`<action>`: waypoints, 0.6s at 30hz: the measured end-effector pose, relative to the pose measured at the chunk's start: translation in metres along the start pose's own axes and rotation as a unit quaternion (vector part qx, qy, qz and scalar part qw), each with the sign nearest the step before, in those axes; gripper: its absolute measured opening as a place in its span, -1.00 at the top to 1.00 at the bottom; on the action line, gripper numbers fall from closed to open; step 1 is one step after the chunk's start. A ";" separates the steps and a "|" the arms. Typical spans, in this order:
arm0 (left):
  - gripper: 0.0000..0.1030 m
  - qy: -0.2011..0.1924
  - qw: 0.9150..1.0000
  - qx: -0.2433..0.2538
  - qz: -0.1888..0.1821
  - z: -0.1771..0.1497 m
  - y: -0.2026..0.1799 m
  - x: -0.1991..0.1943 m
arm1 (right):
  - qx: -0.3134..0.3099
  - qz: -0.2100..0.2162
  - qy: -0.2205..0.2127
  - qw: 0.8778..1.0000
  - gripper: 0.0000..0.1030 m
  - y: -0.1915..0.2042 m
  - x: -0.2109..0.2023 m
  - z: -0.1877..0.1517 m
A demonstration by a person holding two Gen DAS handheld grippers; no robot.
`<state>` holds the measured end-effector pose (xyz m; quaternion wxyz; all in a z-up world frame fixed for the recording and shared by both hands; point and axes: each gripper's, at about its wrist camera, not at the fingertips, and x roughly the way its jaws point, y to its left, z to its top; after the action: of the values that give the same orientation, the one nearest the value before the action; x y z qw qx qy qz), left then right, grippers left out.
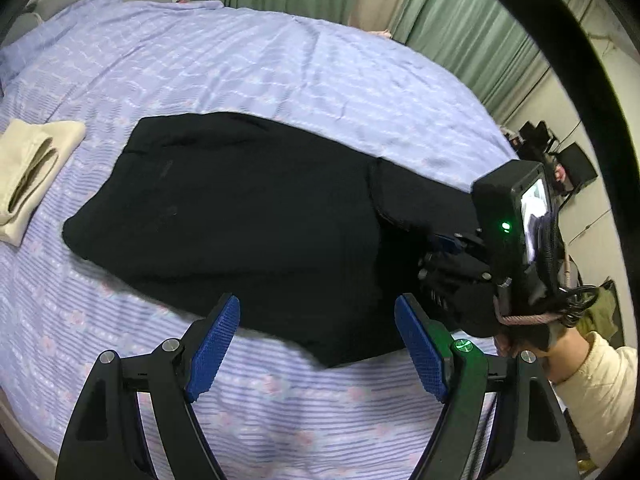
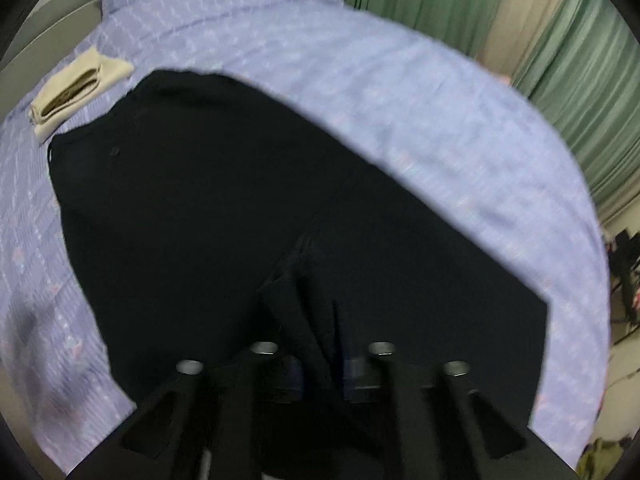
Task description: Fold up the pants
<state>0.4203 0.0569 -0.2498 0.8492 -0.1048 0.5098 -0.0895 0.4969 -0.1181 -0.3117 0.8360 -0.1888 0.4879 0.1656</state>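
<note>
We see bare bed sheet (image 1: 224, 56) open beyond and in front of the black pants (image 1: 240, 208). Folded beige garment (image 1: 32, 168) lies near the pants' far-left end, with a sheet strip between. Green curtains (image 1: 452, 28) bound the far side.

Black pants (image 2: 208, 216) on lilac bedsheet (image 2: 460, 128), fold between right tongs (image 2: 320, 364).

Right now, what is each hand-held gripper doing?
Left hand-held gripper: open, empty, above the black pants.
Right hand-held gripper: pants fabric between its fingers; too blurred to tell if clamped.
</note>
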 end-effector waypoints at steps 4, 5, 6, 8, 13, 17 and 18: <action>-0.57 0.004 1.000 0.000 0.004 0.004 0.010 0.005 | 0.007 0.051 -0.012 0.999 -0.09 0.020 -0.024 -0.017; -0.57 0.003 1.000 0.002 0.002 0.007 0.011 0.007 | 0.011 0.056 -0.018 0.998 -0.10 0.024 -0.033 -0.021; -0.57 0.002 1.000 0.007 0.000 0.007 0.000 0.005 | 0.020 0.063 -0.025 0.998 -0.10 0.023 -0.047 -0.028; -0.57 -0.001 1.000 0.018 -0.015 0.015 -0.004 0.012 | 0.044 0.056 -0.044 0.996 -0.17 0.012 -0.072 -0.044; -0.53 -0.008 0.996 0.042 -0.074 0.032 -0.026 0.031 | 0.174 -0.051 -0.059 0.982 -0.30 -0.056 -0.102 -0.092; -0.24 0.011 0.991 0.049 -0.128 0.039 -0.056 0.063 | 0.306 -0.072 -0.032 0.949 -0.30 -0.122 -0.094 -0.130; -0.10 0.021 0.989 0.051 -0.135 0.040 -0.062 0.070 | 0.325 -0.079 -0.031 0.942 -0.30 -0.134 -0.092 -0.139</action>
<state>0.4854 -0.0172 -0.2737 0.8225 -0.1272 0.5039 -0.2311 0.4108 -0.3097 -0.2735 0.8768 0.0605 0.4730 -0.0624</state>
